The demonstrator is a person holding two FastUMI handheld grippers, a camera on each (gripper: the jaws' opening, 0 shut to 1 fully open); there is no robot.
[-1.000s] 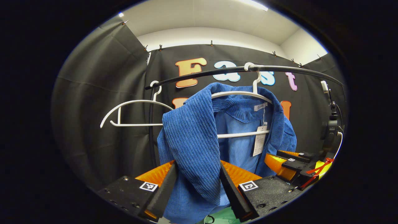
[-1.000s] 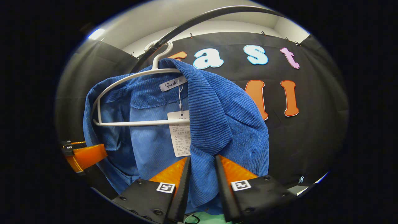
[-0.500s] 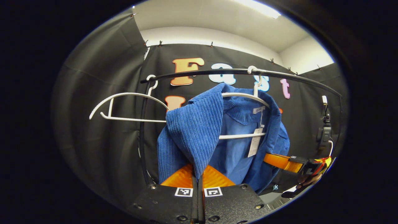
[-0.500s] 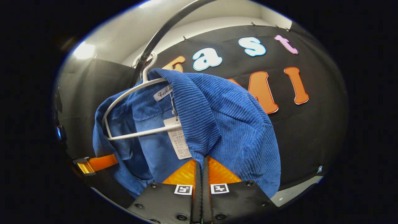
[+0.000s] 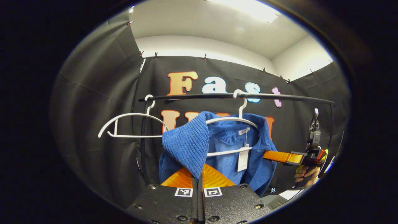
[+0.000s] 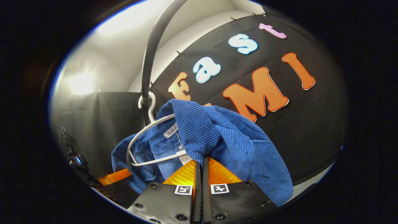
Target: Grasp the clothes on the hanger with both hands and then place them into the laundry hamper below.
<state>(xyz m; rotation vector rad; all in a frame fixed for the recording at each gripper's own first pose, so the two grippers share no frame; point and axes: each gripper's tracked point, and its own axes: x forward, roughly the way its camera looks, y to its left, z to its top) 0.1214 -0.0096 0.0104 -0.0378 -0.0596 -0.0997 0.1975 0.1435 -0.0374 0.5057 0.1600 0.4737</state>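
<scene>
A blue corduroy shirt (image 5: pixel 186 146) hangs on a white hanger (image 5: pixel 231 119) from a black rail (image 5: pixel 236 96). My left gripper (image 5: pixel 198 178) is shut on the shirt's left front edge, and the cloth is pulled out toward me. In the right gripper view the same shirt (image 6: pixel 230 140) drapes off its hanger (image 6: pixel 149 124), and my right gripper (image 6: pixel 200 161) is shut on the right front edge. The right gripper (image 5: pixel 281 157), held by a hand (image 5: pixel 304 174), also shows at the shirt's far side in the left gripper view. A paper tag (image 5: pixel 242 158) dangles inside the collar.
An empty white hanger (image 5: pixel 130 126) hangs on the rail's left end beside a black upright post (image 5: pixel 143 149). A camera mount (image 5: pixel 314 133) stands at the right. In the right gripper view the rail (image 6: pixel 149 56) curves overhead.
Both grippers closed on the shirt's front edges and pulled back from the rail. The shirt now stretches toward me, and the right gripper view has tilted.
</scene>
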